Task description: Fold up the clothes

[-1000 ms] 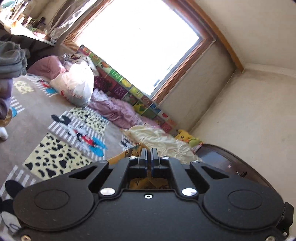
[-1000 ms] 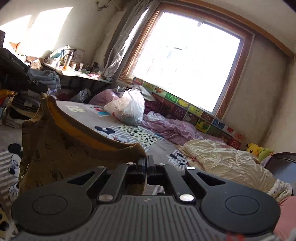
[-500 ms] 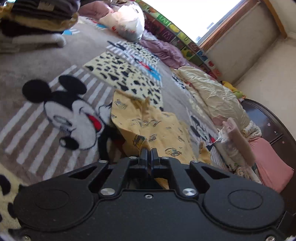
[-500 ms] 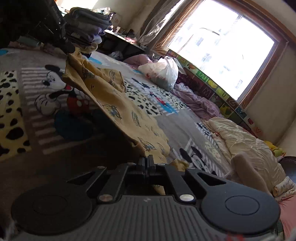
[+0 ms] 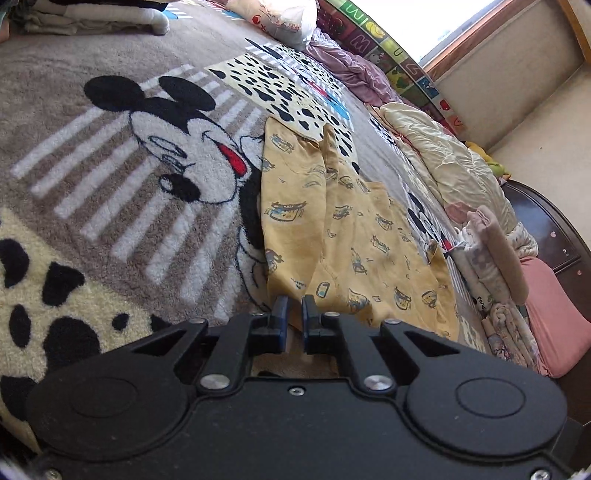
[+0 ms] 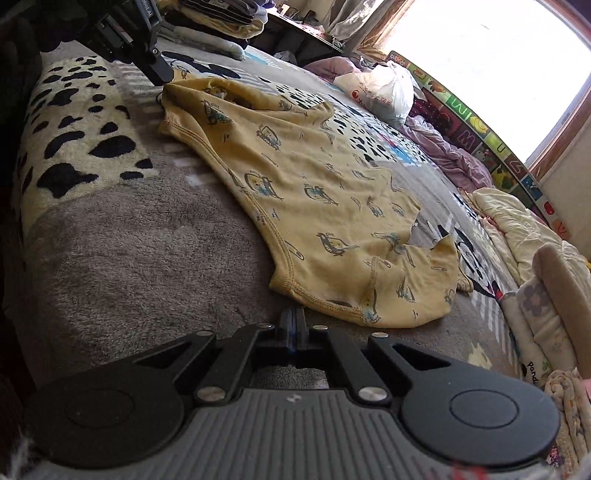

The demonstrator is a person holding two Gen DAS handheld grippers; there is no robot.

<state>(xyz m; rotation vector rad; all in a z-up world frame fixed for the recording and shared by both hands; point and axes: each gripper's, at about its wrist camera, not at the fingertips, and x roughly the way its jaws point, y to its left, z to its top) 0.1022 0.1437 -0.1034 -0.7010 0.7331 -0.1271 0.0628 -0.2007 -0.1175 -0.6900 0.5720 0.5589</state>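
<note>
A yellow printed garment point(image 5: 343, 229) lies spread on the Mickey Mouse rug point(image 5: 110, 184). It also shows in the right wrist view point(image 6: 295, 184), flat on the rug with its near hem just beyond my fingers. My left gripper point(image 5: 294, 306) is slightly open at the garment's near edge and holds nothing. My right gripper point(image 6: 293, 319) is shut and empty, just short of the hem. The left gripper point(image 6: 162, 72) shows in the right wrist view at the garment's far corner.
Folded clothes point(image 5: 491, 258) are stacked at the right, next to a pink cushion point(image 5: 554, 314). A cream quilt point(image 5: 450, 162), purple bedding point(image 5: 354, 70) and a white plastic bag point(image 5: 284, 18) lie along the window wall. More stacked clothes point(image 6: 221, 18) sit far left.
Both grippers lowered the yellow garment from the air onto the rug and let it go. The left gripper opened slightly. The garment now lies spread flat.
</note>
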